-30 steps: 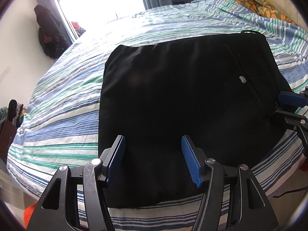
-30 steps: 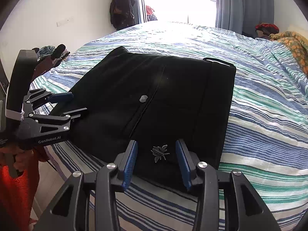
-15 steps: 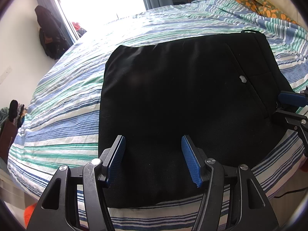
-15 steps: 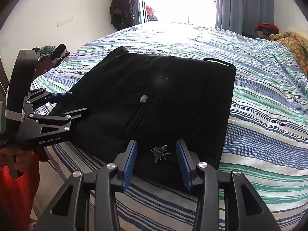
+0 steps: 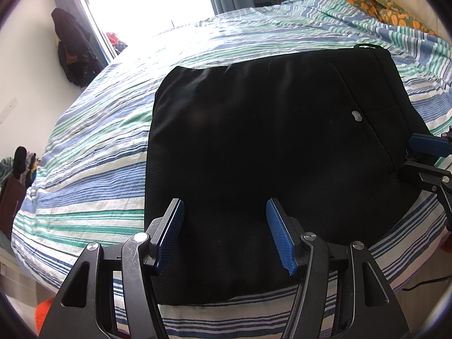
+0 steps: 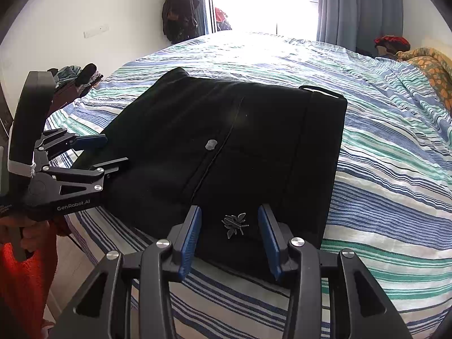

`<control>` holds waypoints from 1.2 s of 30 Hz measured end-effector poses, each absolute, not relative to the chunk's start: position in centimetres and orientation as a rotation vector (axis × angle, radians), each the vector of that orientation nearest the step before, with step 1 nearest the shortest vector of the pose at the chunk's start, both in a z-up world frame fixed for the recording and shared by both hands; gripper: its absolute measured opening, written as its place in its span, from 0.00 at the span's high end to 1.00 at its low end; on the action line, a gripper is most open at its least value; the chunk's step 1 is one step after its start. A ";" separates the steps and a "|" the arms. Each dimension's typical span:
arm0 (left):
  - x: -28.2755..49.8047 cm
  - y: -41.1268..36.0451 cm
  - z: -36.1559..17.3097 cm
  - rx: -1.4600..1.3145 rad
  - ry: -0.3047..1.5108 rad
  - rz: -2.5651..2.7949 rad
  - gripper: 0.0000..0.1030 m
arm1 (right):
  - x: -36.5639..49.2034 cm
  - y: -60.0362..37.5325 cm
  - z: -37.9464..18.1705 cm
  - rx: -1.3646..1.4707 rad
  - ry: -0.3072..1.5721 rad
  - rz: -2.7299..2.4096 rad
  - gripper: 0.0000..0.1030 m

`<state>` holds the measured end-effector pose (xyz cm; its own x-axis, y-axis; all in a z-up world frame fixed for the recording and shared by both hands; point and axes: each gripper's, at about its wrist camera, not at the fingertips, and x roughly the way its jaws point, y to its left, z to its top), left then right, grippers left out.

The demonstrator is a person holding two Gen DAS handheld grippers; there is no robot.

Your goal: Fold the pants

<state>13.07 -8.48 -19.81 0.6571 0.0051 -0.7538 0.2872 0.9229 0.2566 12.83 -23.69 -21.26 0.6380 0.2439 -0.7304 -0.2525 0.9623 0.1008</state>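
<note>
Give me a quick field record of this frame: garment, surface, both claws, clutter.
garment: black pants, folded into a flat rectangle, pocket button facing up
emblem: small grey embroidered mark near the close edge
surface: striped bedspread
left claw: open, over the pants' near edge, gripping nothing
right claw: open, straddling the emblem, gripping nothing
clutter: orange-patterned blanket at far corner

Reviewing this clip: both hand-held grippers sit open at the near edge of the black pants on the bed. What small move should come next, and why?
Probably lower and close both on the near edge to begin another fold. The pants lie flat as a wide folded panel on the striped bedspread. The left hand-held gripper and right hand-held gripper are open over that edge, holding nothing.
</note>
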 end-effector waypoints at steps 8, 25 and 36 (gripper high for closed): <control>13.1 -8.5 -19.8 0.373 0.843 -0.164 0.39 | 12.8 -23.7 -21.3 -0.012 0.832 0.283 0.58; 13.0 -8.5 -19.8 0.372 0.844 -0.164 0.39 | 12.8 -23.7 -21.2 -0.017 0.830 0.285 0.58; 18.8 1.0 -14.7 -0.139 1.120 -0.357 0.17 | 13.3 -35.9 -17.8 0.460 0.849 0.188 0.39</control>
<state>18.77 0.99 -14.72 0.3861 -0.3482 -0.8542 0.2097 0.9349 -0.2863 13.25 -35.89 -17.81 0.6513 0.3392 -0.6788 0.0210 0.8861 0.4630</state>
